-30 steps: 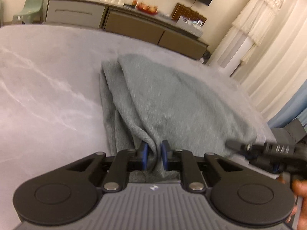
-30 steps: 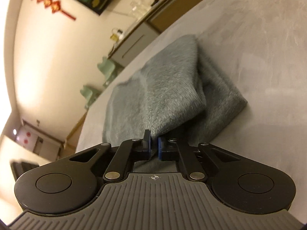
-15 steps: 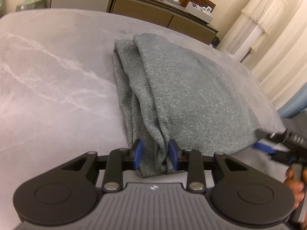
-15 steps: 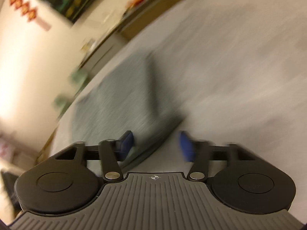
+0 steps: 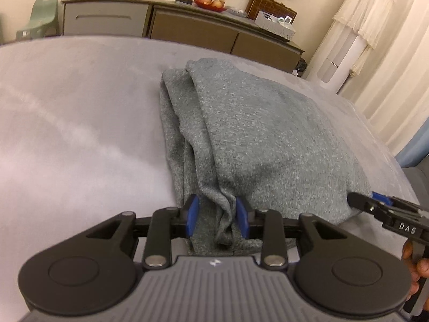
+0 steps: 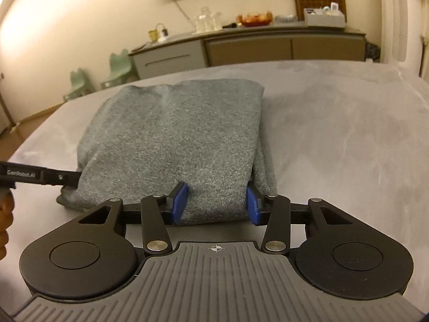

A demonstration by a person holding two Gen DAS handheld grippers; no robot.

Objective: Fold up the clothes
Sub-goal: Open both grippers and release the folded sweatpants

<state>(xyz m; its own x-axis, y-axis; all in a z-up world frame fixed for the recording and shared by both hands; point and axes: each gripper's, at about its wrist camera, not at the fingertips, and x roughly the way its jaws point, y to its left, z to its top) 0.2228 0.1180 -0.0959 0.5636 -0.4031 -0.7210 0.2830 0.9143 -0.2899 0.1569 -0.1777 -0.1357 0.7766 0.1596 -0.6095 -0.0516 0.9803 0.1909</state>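
Letting go is the change: a second ago both grippers pinched the near edge of the grey knitted garment [image 6: 171,139], and now their blue pads stand apart. The garment lies as a folded, layered rectangle on the pale grey marbled table [image 5: 75,134], mid-frame in both views, so this fold looks laid down. The left gripper [image 5: 217,218] is partly open, with loose cloth folds between its pads, unclamped. The right gripper [image 6: 215,204] gapes wider, straddling the near corner and holding nothing.
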